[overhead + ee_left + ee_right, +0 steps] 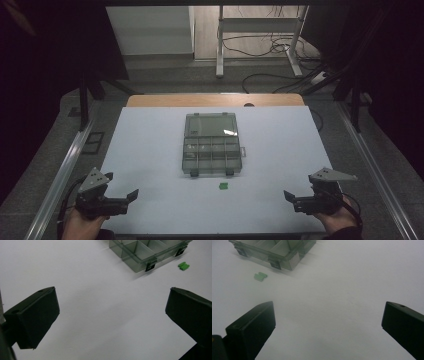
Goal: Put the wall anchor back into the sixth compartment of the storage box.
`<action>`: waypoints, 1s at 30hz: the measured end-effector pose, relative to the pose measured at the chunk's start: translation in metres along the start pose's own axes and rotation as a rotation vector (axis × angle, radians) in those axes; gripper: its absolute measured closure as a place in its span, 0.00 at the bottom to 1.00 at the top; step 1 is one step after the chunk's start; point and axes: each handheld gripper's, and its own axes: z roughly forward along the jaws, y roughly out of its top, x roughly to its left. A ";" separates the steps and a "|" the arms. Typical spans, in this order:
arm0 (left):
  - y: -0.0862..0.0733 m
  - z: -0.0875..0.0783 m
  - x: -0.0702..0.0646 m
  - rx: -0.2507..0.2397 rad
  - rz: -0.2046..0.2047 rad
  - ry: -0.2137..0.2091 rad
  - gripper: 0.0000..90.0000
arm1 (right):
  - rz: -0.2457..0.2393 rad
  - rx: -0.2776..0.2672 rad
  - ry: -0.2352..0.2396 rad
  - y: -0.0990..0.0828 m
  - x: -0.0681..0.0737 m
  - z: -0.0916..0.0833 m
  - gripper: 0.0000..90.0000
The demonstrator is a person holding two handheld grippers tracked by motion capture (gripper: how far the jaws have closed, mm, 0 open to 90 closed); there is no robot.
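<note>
A clear grey compartment box (212, 156) lies in the middle of the white table top (150, 150), its lid (210, 125) swung open to the far side. Just in front of the box lies a small green part (223, 186). My left gripper (121, 186) rests at the near left corner, held by a hand, jaws wide open and empty. My right gripper (301, 189) mirrors it at the near right corner, also open and empty. The left gripper view has the left gripper (112, 300), the box (140, 255) and the green part (183, 265). In the right gripper view are the right gripper (328, 312), the box (279, 250) and the green part (260, 276).
Metal rails (65, 170) run along both sides of the table. Beyond its far wooden edge (215, 100) stand a desk frame (260, 35) and loose cables (280, 80) on the floor. White surface stretches between each gripper and the box.
</note>
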 end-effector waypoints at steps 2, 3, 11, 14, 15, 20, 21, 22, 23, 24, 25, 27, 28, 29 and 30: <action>0.000 0.000 0.000 0.001 -0.003 0.002 0.00 | 0.000 -0.002 -0.001 0.000 0.000 0.000 0.00; 0.000 0.000 0.001 0.003 -0.010 0.002 0.00 | -0.002 -0.003 -0.003 0.000 0.001 0.000 0.00; 0.000 0.001 0.003 0.010 -0.027 0.000 0.00 | -0.006 -0.003 0.027 0.000 0.001 0.003 0.00; 0.000 0.001 0.000 0.021 -0.005 0.009 0.00 | -0.006 -0.003 0.032 0.001 0.001 0.003 0.00; 0.000 0.001 0.000 0.021 -0.005 0.009 0.00 | -0.005 -0.003 0.035 0.001 0.002 0.003 0.00; 0.001 0.002 0.000 0.024 -0.003 0.005 0.00 | -0.030 -0.005 0.045 0.003 0.005 0.005 0.00; 0.001 0.002 0.000 0.024 -0.003 0.005 0.00 | -0.035 -0.006 0.045 0.003 0.006 0.005 0.00; 0.001 0.002 0.000 0.022 -0.004 0.003 0.00 | -0.035 -0.008 0.044 0.003 0.007 0.005 0.00; 0.001 0.002 0.000 0.020 -0.003 0.002 0.00 | -0.035 -0.008 0.044 0.003 0.007 0.005 0.00; 0.001 0.002 0.000 0.015 -0.003 -0.001 0.00 | -0.034 -0.011 0.048 0.004 0.007 0.006 0.00; 0.000 0.001 0.000 0.009 0.000 -0.004 0.00 | -0.032 -0.012 0.049 0.004 0.008 0.006 0.00; 0.001 0.001 -0.001 -0.002 0.013 -0.012 0.00 | -0.031 -0.010 0.052 0.005 0.009 0.007 0.00; 0.001 0.001 -0.001 -0.002 0.013 -0.012 0.00 | -0.031 -0.011 0.056 0.005 0.010 0.007 0.00; 0.001 0.002 -0.002 -0.001 0.019 -0.011 0.00 | -0.031 -0.011 0.056 0.005 0.010 0.007 0.00; 0.001 0.002 -0.003 -0.004 0.025 -0.013 0.00 | -0.035 -0.005 0.059 0.007 0.011 0.008 0.00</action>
